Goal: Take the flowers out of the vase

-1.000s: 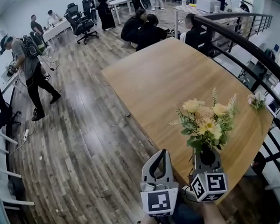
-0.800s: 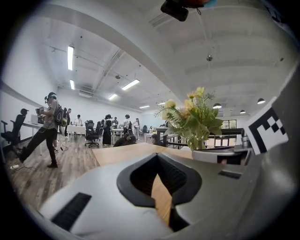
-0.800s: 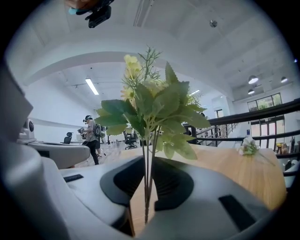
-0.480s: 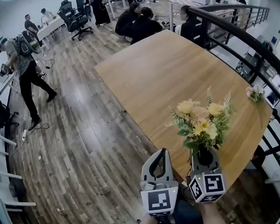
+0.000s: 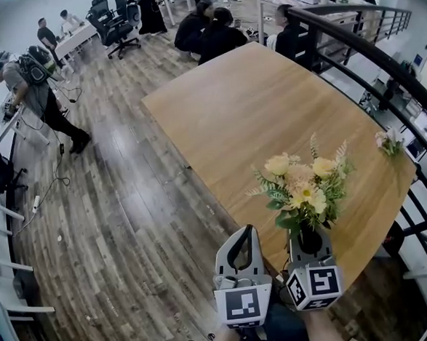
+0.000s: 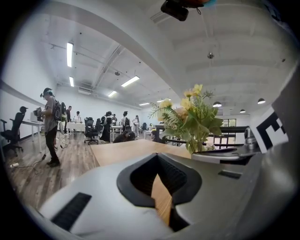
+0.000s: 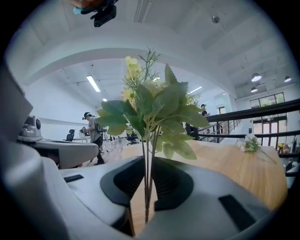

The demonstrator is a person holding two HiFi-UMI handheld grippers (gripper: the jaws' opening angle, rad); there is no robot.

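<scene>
A bouquet (image 5: 302, 185) of yellow and cream flowers with green leaves stands upright in my right gripper (image 5: 309, 234), above the near edge of the wooden table (image 5: 253, 112). In the right gripper view its thin stems (image 7: 146, 183) run down between the jaws, and my right gripper (image 7: 145, 192) is shut on them. My left gripper (image 5: 245, 233) hangs just left of it, off the table's edge, shut with nothing in it. In the left gripper view, my left gripper (image 6: 159, 185) shows only table wood through its slit, with the bouquet (image 6: 190, 117) to the right. No vase is in view.
A small bunch of pale flowers (image 5: 389, 143) lies near the table's far right edge. A black railing (image 5: 381, 67) curves round the table's right side. People and office chairs (image 5: 120, 30) stand beyond the table; a person with a backpack (image 5: 36, 91) is at the left.
The bouquet and right gripper have drifted slightly left in the head view. The person with the backpack has stepped further left. The left gripper looks unmoved.
</scene>
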